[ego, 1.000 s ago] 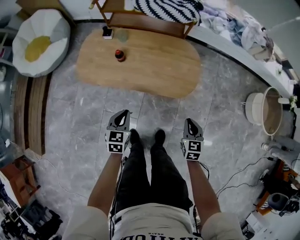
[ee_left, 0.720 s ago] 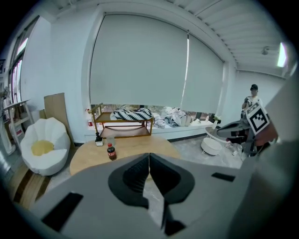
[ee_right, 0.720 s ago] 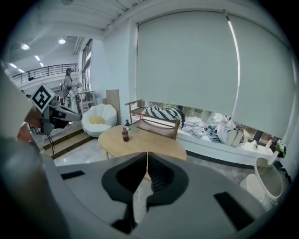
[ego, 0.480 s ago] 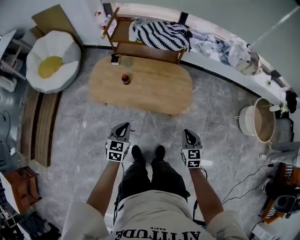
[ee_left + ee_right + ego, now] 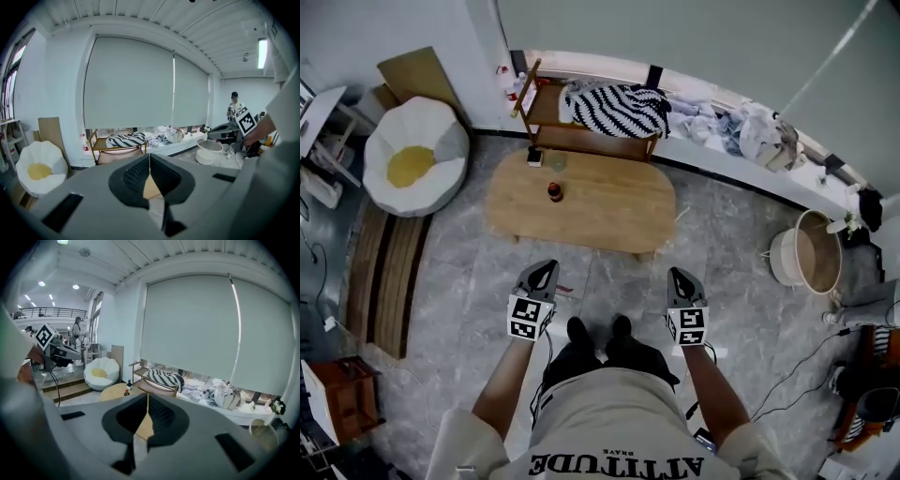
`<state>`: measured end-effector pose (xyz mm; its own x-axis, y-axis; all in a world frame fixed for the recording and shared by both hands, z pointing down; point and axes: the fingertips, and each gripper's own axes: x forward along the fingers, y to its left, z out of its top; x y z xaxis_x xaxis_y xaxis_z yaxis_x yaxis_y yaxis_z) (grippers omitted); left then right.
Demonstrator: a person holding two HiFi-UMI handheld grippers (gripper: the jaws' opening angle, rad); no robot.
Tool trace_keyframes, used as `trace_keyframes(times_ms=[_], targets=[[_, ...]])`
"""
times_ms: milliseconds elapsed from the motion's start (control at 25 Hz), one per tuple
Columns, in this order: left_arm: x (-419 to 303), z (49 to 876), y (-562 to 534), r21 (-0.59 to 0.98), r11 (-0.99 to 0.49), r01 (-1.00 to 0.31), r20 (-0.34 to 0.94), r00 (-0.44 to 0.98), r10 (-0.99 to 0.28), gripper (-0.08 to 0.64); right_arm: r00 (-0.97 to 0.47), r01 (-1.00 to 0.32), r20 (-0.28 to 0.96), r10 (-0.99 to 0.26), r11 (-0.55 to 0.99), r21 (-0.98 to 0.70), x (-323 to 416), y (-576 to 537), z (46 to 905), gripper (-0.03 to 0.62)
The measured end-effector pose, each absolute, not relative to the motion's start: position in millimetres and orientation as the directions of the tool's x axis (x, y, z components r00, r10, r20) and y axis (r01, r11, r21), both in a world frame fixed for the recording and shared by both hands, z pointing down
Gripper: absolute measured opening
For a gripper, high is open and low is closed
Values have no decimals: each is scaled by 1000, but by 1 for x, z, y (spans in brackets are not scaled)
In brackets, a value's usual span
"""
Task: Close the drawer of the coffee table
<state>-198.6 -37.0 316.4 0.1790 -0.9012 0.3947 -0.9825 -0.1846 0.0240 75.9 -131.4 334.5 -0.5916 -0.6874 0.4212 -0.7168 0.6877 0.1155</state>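
The oval wooden coffee table [image 5: 600, 206] stands on the grey tiled floor ahead of the person's feet. No drawer shows on it from above. A small dark bottle [image 5: 554, 192] and a glass [image 5: 555, 161] stand on its far left part. My left gripper [image 5: 547, 266] and right gripper [image 5: 677, 273] hang in the air well short of the table, one on each side of the legs, both pointing at it. Both are shut with nothing between the jaws. In the left gripper view the left gripper [image 5: 149, 161] shows its pads together, and the right gripper [image 5: 147, 401] does too in its own view.
A white beanbag [image 5: 414, 157] with a yellow centre sits at the far left. Behind the table is a wooden rack with a striped cloth [image 5: 614, 105]. A round basket [image 5: 806, 253] stands at the right, wooden steps [image 5: 380, 272] at the left, cables [image 5: 787, 375] on the floor.
The head camera and both grippers have risen, so the table looks smaller and farther off. More of the back wall and the rack has come into view.
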Motion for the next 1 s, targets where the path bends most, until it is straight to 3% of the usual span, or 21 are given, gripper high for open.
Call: trace_keyframes(times_ms=[320, 1000], targets=[[-235, 272, -9, 125, -120, -985, 304, 153, -940, 21, -523, -795, 385, -760, 598, 102, 94, -103, 301, 23], [-225, 271, 0, 86, -247, -965, 313, 261, -913, 21, -454, -850, 359, -816, 517, 99, 118, -64, 281, 23]])
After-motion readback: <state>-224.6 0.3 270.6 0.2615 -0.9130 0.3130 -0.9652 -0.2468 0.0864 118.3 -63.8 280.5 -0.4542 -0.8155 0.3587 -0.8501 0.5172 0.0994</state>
